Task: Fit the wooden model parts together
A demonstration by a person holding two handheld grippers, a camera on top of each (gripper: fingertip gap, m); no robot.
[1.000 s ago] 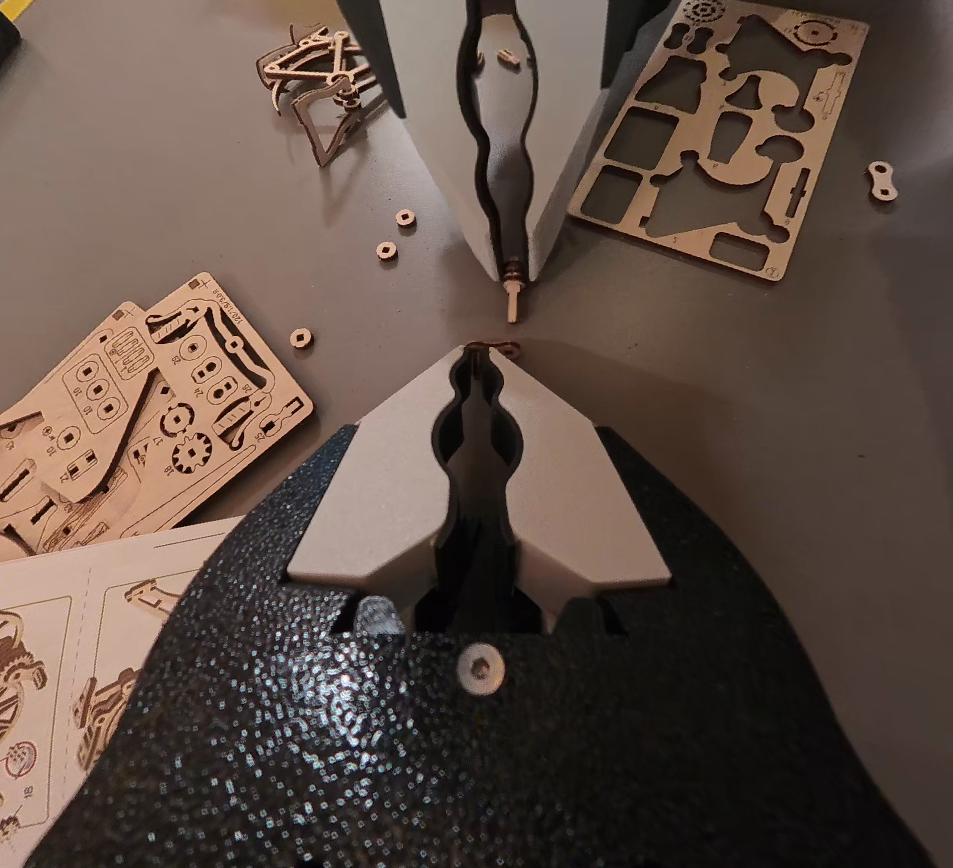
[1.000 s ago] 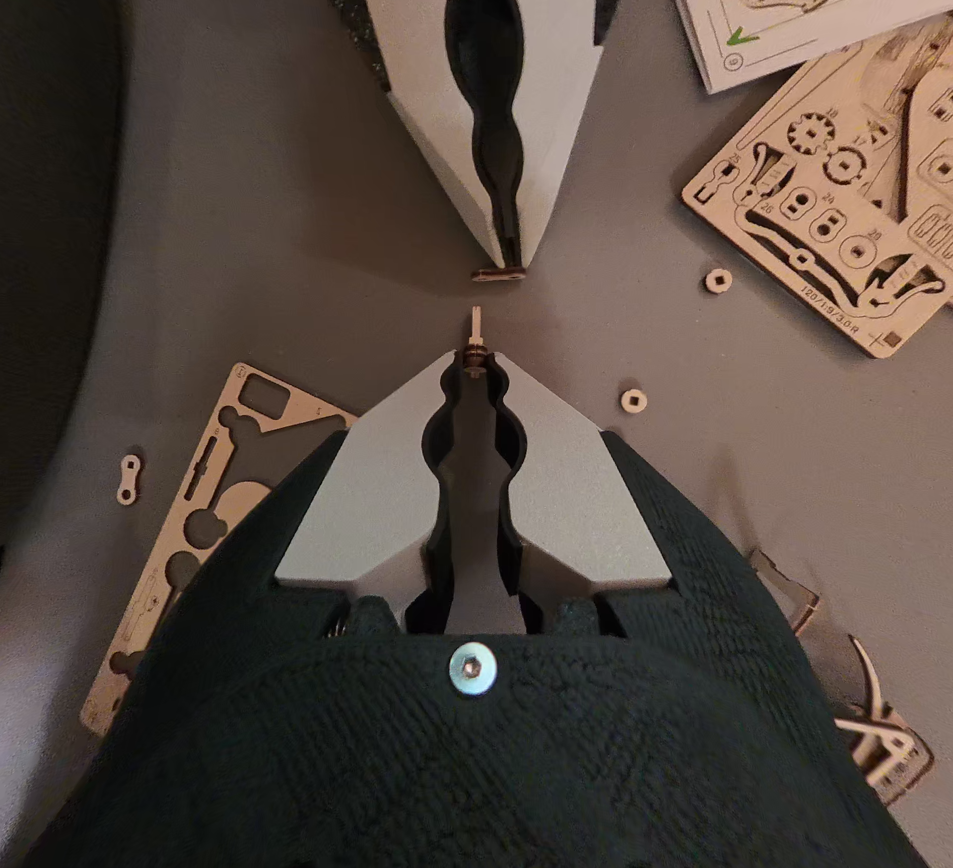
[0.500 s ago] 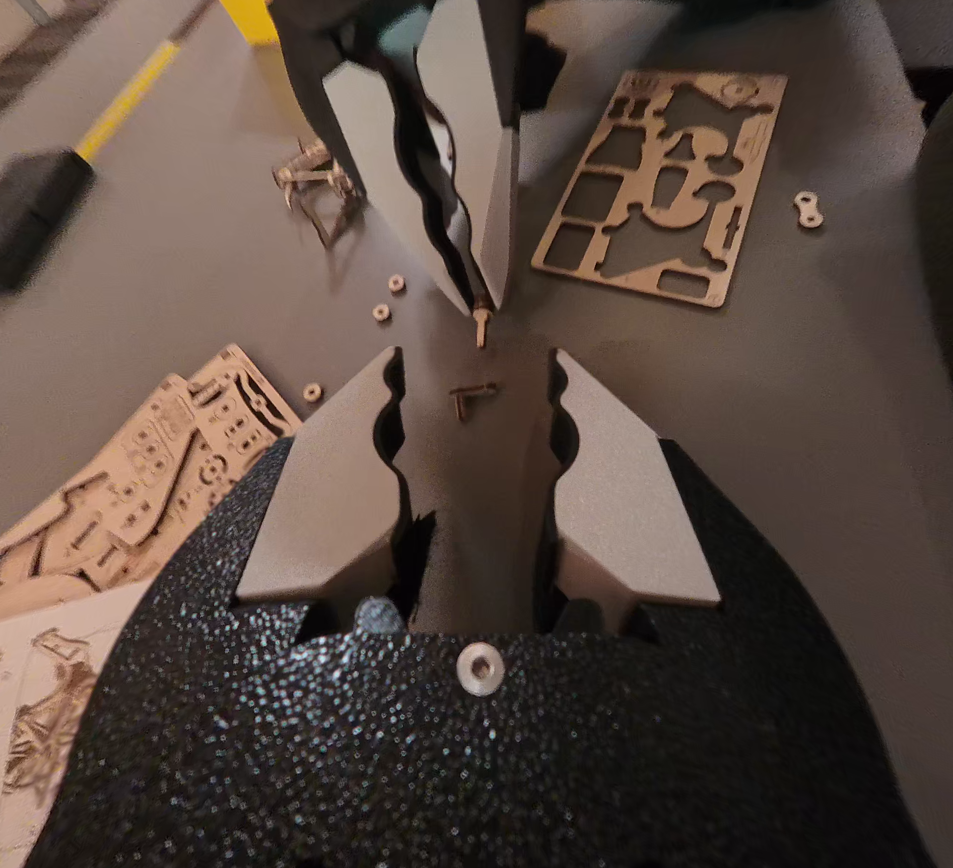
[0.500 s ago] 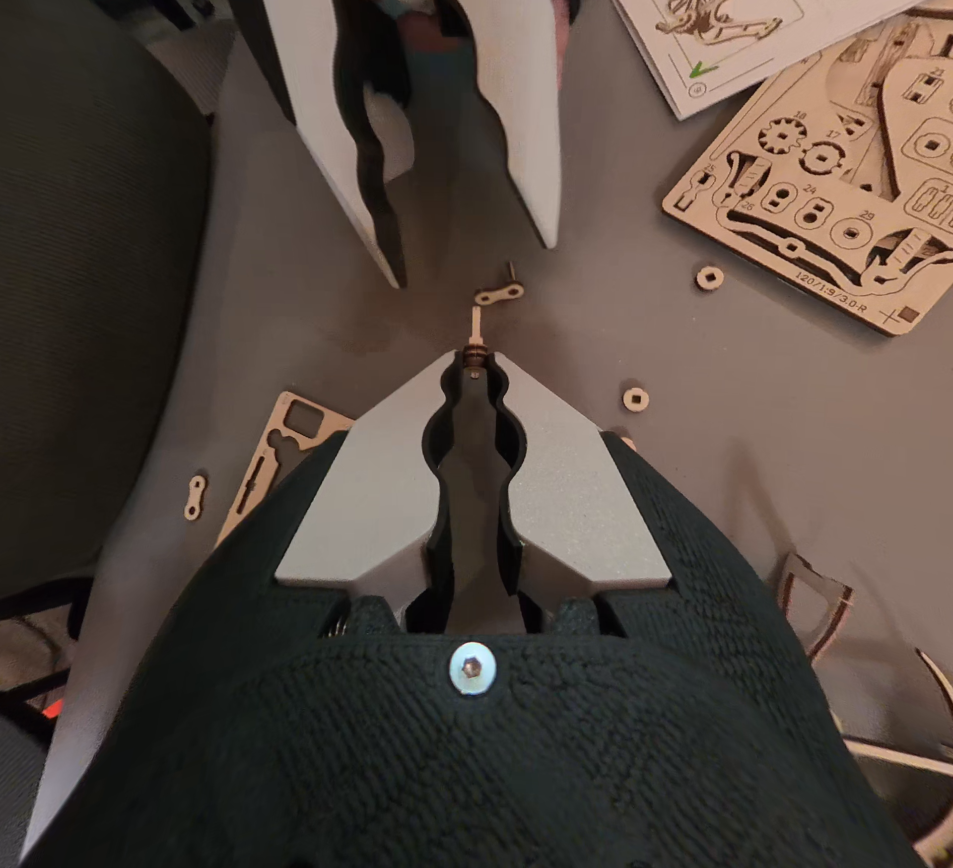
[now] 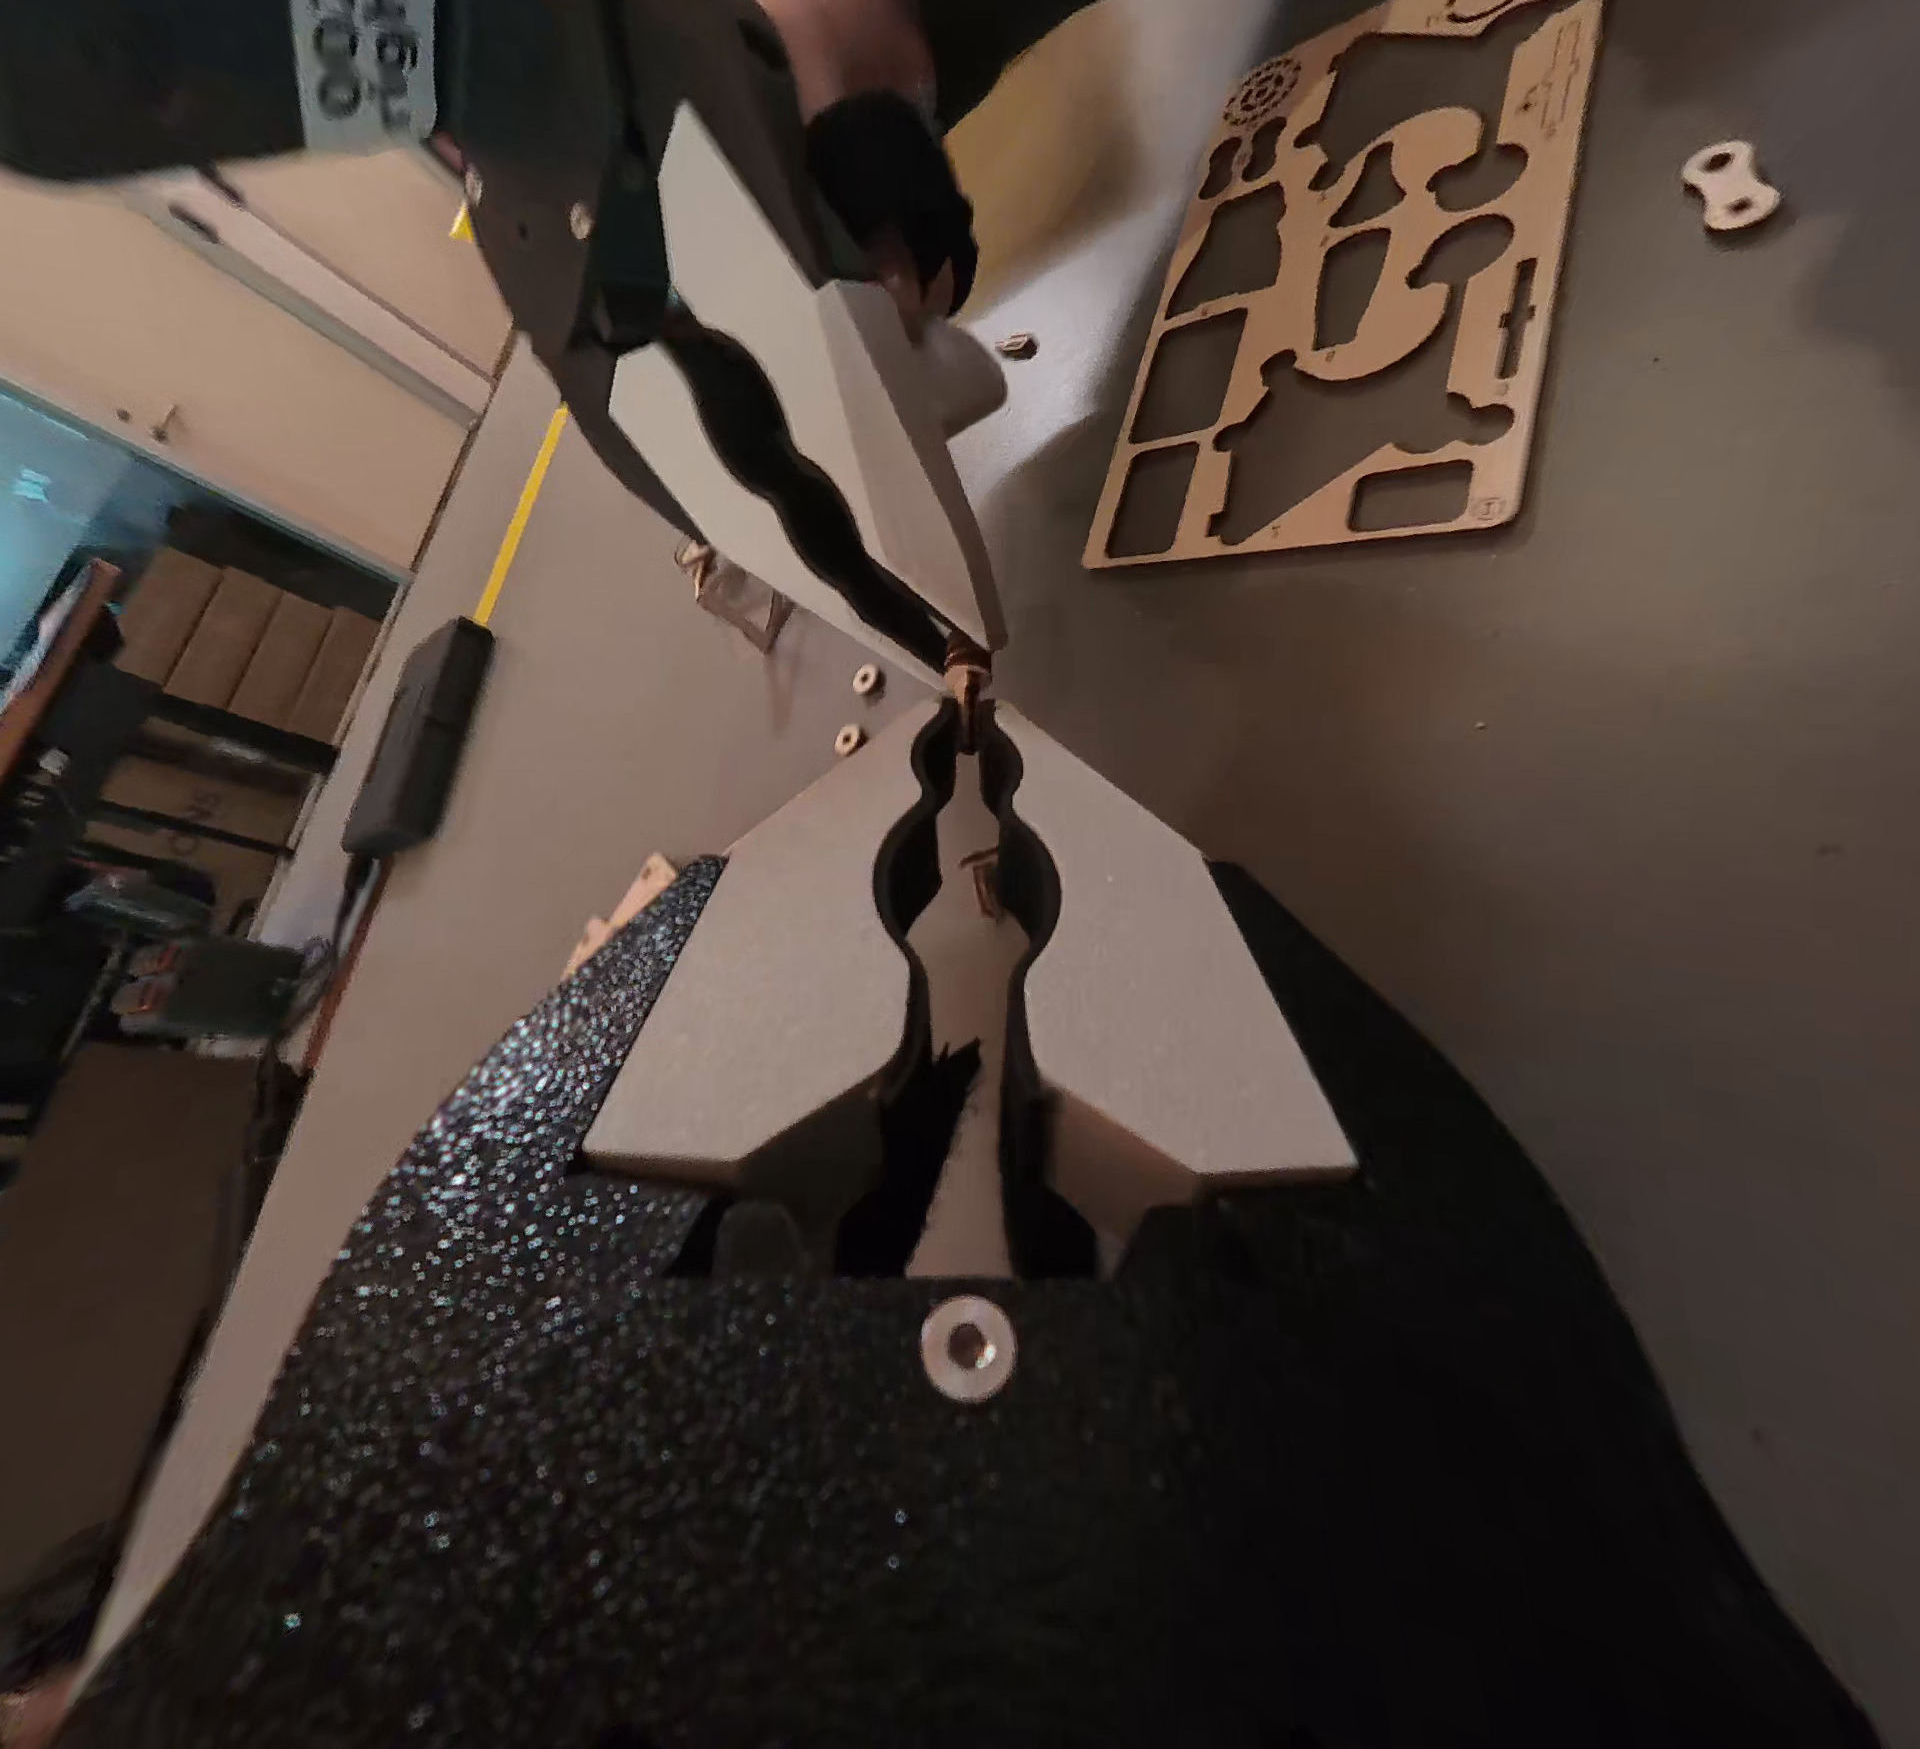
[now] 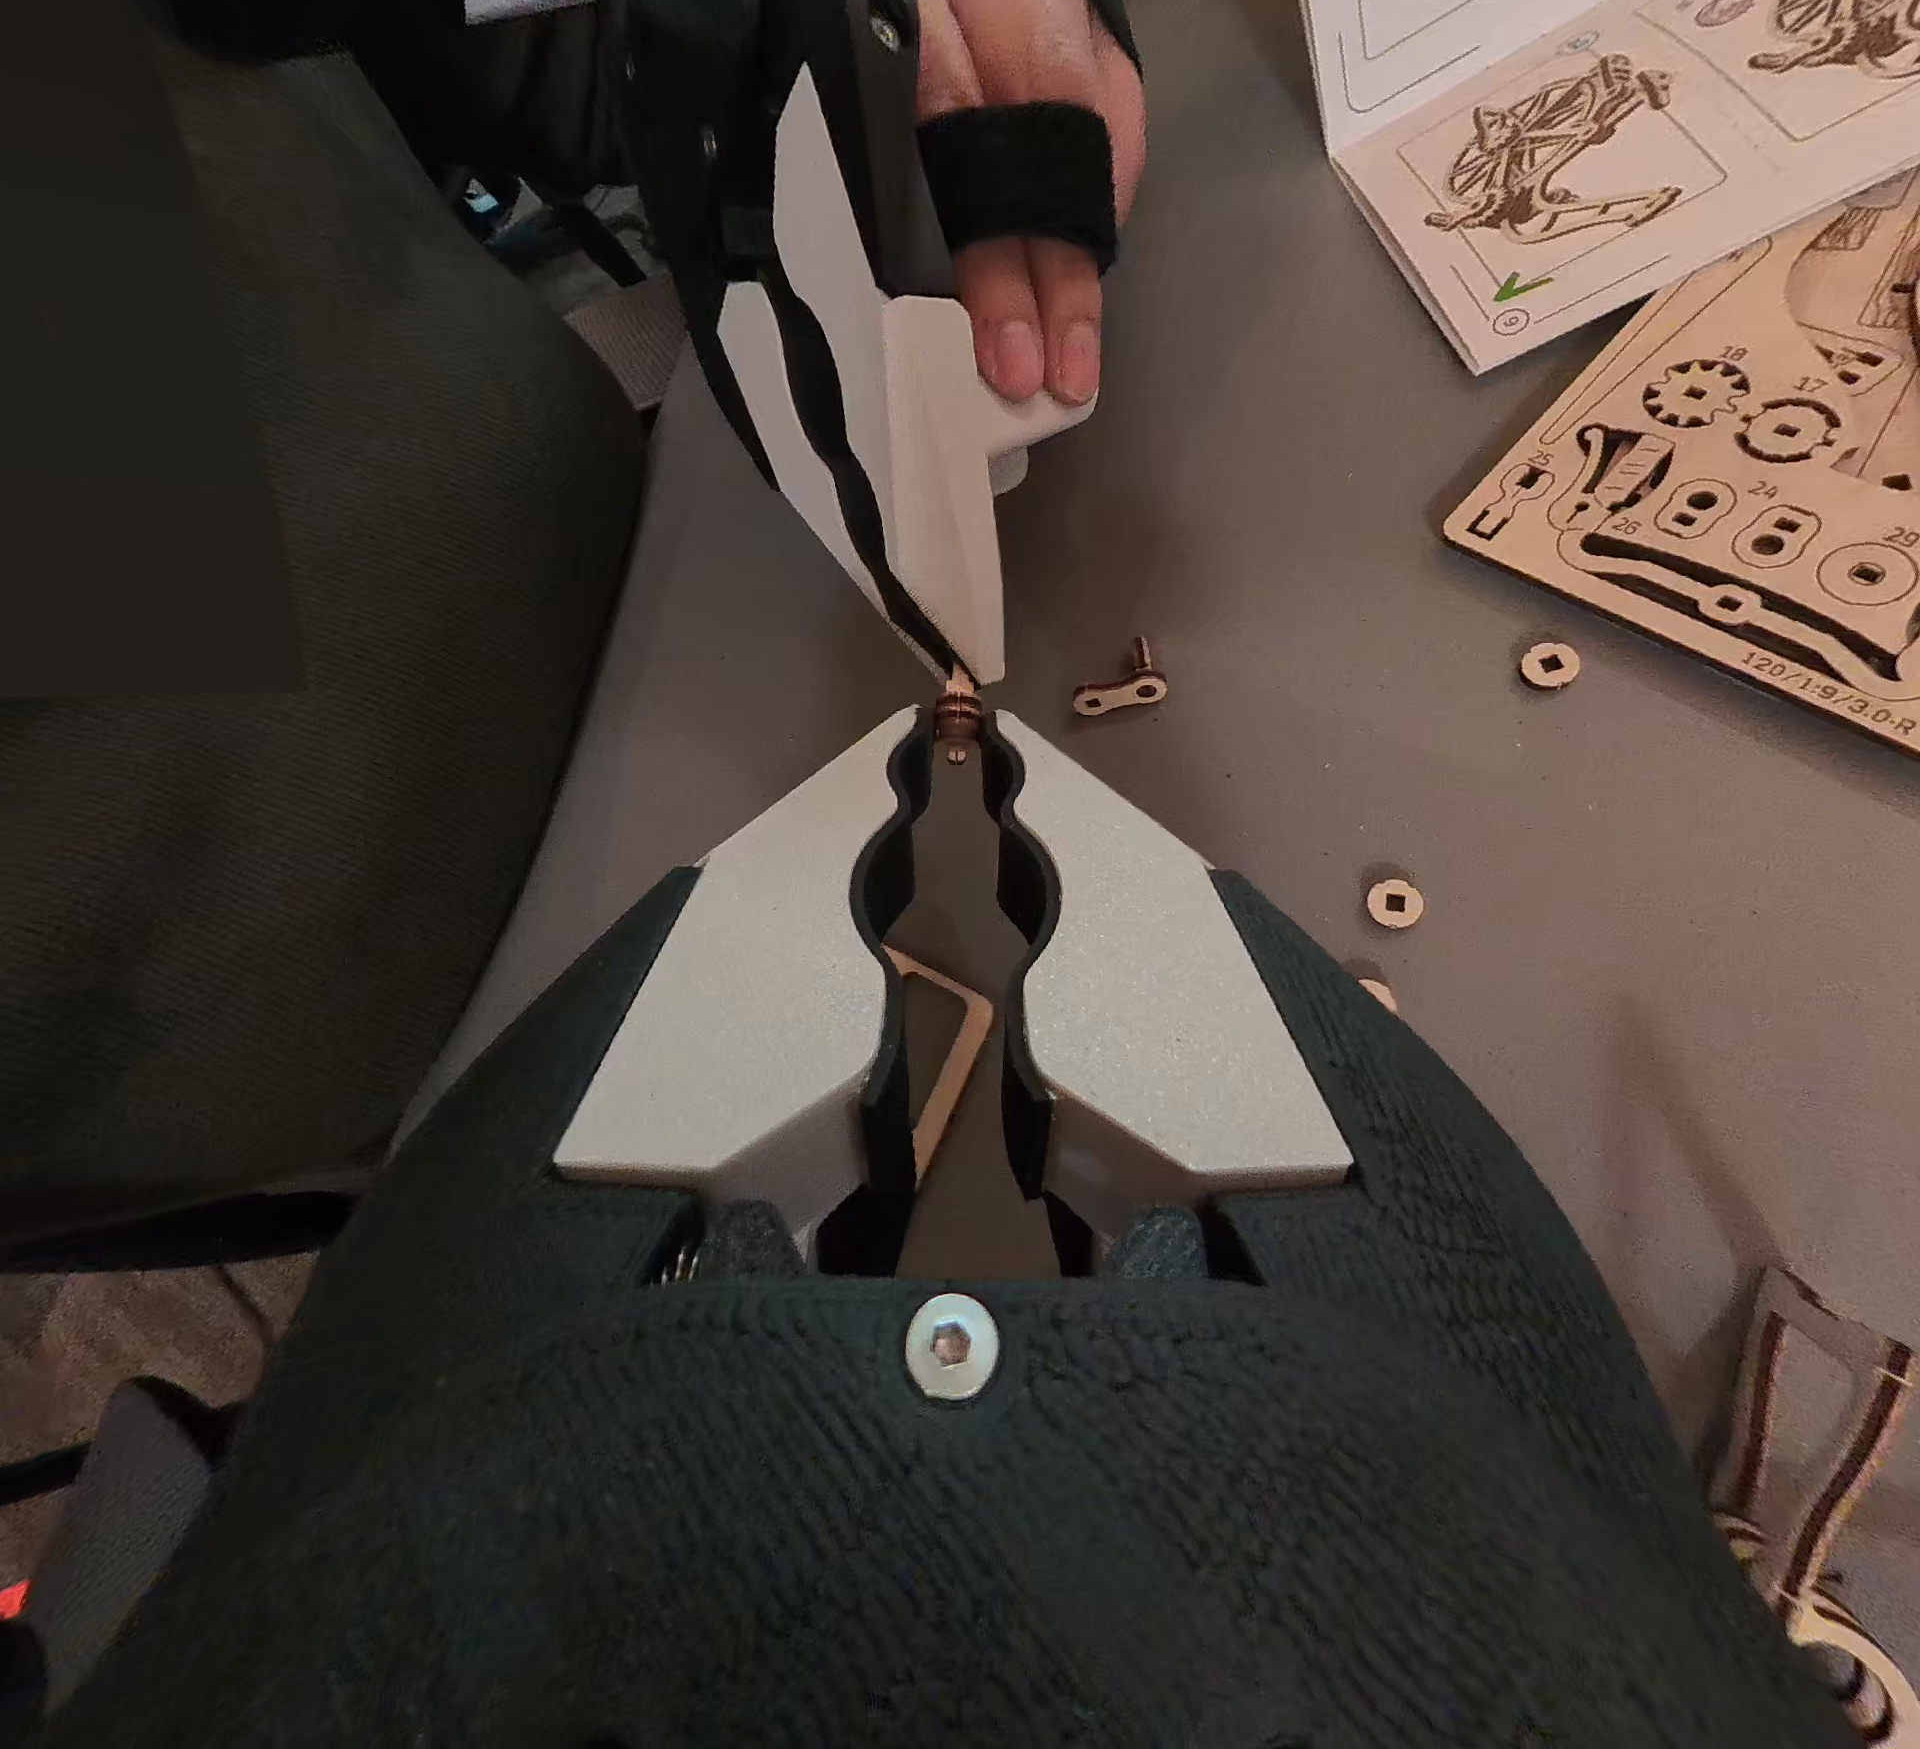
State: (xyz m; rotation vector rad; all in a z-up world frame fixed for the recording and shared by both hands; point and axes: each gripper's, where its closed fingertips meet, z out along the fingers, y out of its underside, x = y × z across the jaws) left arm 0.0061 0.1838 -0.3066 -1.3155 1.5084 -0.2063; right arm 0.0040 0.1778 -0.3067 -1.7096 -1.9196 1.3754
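My right gripper [image 6: 956, 725] is shut on a small wooden peg with dark rings [image 6: 957, 710]. My left gripper [image 5: 966, 731] faces it tip to tip and is shut on the peg's other end [image 5: 966, 676]. Both are held tilted above the grey table [image 6: 1299, 1128]. In the left wrist view the right gripper [image 5: 964, 650] comes in from the upper left; in the right wrist view the left gripper [image 6: 961, 673] comes down from above, a hand behind it. A small wooden link piece [image 6: 1122, 712] lies loose on the table beside the tips, and shows through my left jaws [image 5: 982, 880].
A punched-out wooden sheet [image 5: 1351, 245] and a figure-eight link [image 5: 1730, 187] lie to one side. A parts sheet [image 6: 1714, 556], an instruction booklet [image 6: 1558, 89], loose washers [image 6: 1548, 665] and a part-built wooden frame [image 6: 1818, 1491] lie to the other. A dark chair [image 6: 260, 660] stands past the table edge. The tips of both grippers are at nearly the same place. From either gripper's tips it is about 4 cm to the small wooden link piece [image 6: 1122, 712].
My left gripper opened and dropped the link piece on the table, then shut on the free end of the peg. Both grippers rose and tilted.
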